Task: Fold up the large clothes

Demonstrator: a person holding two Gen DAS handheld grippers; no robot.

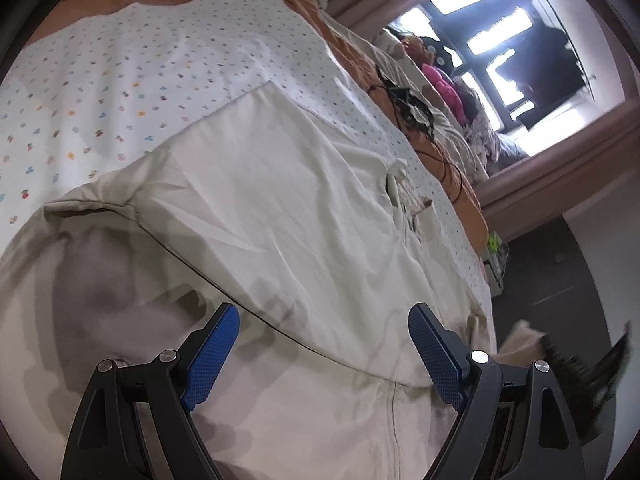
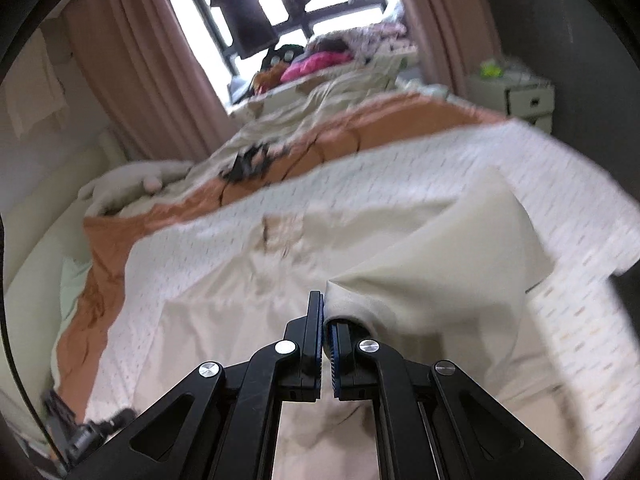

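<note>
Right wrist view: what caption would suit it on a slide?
Right gripper shut on a fold of the cream garment, lifting it over the dotted sheet.

Both wrist cameras sit low and close over the bed [image 1: 120, 80], looking along it toward the window [image 2: 320, 12]. The left view is rolled sideways. Both views share the cream garment [image 1: 260, 208] and the spotted sheet [image 2: 560, 168].

Bedroom being lit by daylight

A bright window [image 2: 288, 12] is being framed by brown curtains [image 2: 132, 60] at upper centre; a white bedside cabinet [image 2: 516, 94] is being seen at upper right.
</note>
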